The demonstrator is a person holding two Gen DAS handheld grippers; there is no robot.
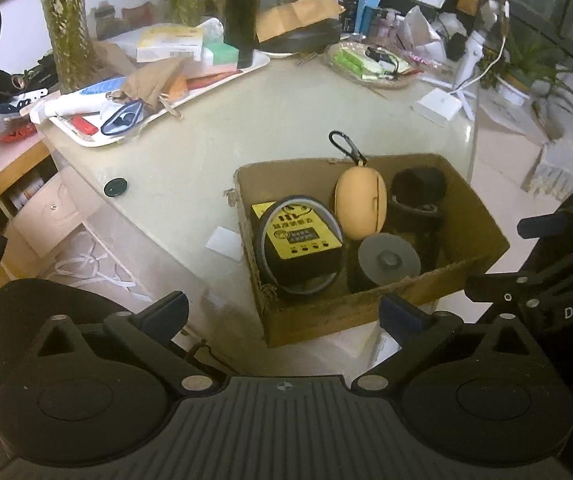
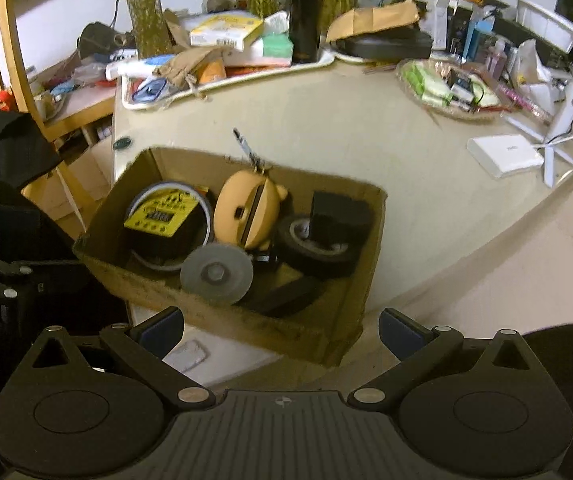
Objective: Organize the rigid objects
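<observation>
An open cardboard box (image 1: 482,216) (image 2: 106,216) sits at the near edge of the pale table. Inside lie a black device with a yellow label (image 1: 298,240) (image 2: 162,212), an orange egg-shaped case (image 1: 360,204) (image 2: 246,208) with a carabiner, a grey disc (image 1: 388,258) (image 2: 216,274) and black round items (image 1: 418,196) (image 2: 318,248). My left gripper (image 1: 284,316) hovers in front of the box's near wall, open, nothing between its fingers. My right gripper (image 2: 282,330) hangs open over the box's near corner, also empty. The right gripper's body (image 1: 558,272) shows at the left wrist view's right edge.
A white tray (image 1: 98,140) piled with clutter, a black bottle (image 1: 240,12) (image 2: 306,12), a wicker basket (image 1: 370,66) (image 2: 446,88) and a white flat box (image 1: 436,106) (image 2: 502,154) crowd the table's far side. A small dark cap (image 1: 115,187) lies left. A wooden chair (image 2: 2,40) stands left.
</observation>
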